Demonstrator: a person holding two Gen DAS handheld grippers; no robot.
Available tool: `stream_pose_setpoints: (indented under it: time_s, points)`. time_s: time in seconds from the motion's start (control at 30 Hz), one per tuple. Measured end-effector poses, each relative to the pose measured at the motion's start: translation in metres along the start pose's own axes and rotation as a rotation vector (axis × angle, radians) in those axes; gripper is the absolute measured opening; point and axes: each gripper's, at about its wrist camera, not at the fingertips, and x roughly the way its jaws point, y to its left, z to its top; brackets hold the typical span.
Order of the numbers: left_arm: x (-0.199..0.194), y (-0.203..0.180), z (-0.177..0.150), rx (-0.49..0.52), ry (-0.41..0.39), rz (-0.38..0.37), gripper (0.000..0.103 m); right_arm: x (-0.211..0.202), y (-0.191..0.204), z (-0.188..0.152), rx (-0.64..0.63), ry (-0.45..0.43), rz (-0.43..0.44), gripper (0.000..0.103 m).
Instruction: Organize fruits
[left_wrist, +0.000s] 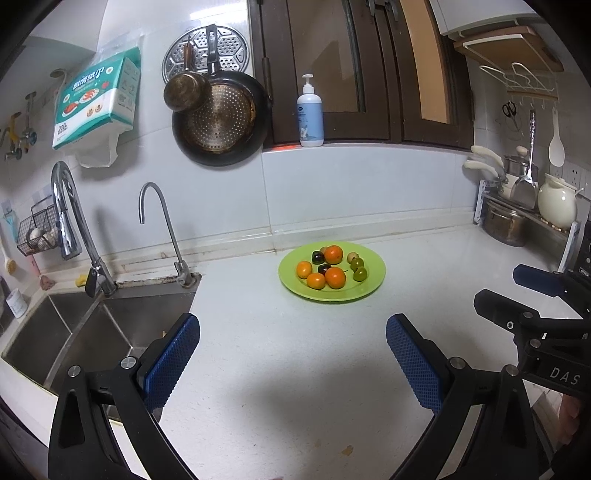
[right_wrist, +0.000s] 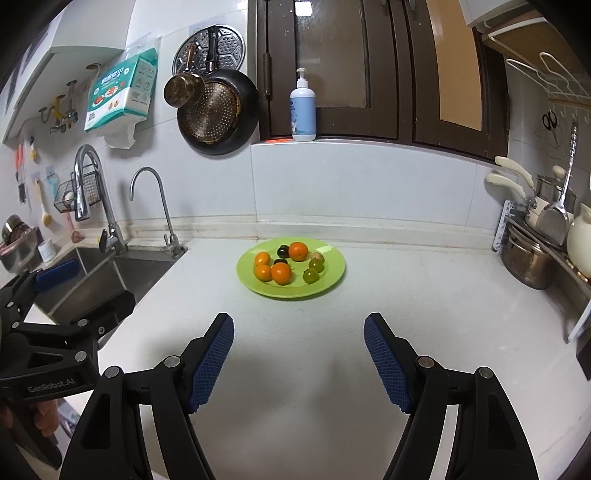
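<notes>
A green plate (left_wrist: 373, 286) (right_wrist: 332, 280) sits on the white counter near the back wall. On it lie several oranges (left_wrist: 335, 277) (right_wrist: 281, 273), two dark plums (left_wrist: 317, 257) (right_wrist: 283, 251) and a few small green fruits (left_wrist: 360, 274) (right_wrist: 310, 275). My left gripper (left_wrist: 293, 332) is open and empty, well short of the plate. My right gripper (right_wrist: 299, 332) is open and empty, also short of the plate. The right gripper shows at the right edge of the left wrist view (left_wrist: 498, 291); the left gripper shows at the left edge of the right wrist view (right_wrist: 92, 291).
A steel sink (left_wrist: 74, 332) (right_wrist: 96, 280) with two taps (left_wrist: 162, 229) lies to the left. A soap bottle (left_wrist: 310, 110) stands on the window ledge. Pans (left_wrist: 219, 118) hang on the wall. A rack with pots (left_wrist: 506, 221) (right_wrist: 528, 262) stands at the right.
</notes>
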Motion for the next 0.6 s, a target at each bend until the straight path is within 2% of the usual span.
stream_pose_setpoints:
  time_s: [0.6]
  points:
    - [-0.0006,-0.0006,-0.0011,-0.005,0.006,0.011,0.103,-0.0004,-0.0005,0.0003,-0.01,0.002,0.006,0.074]
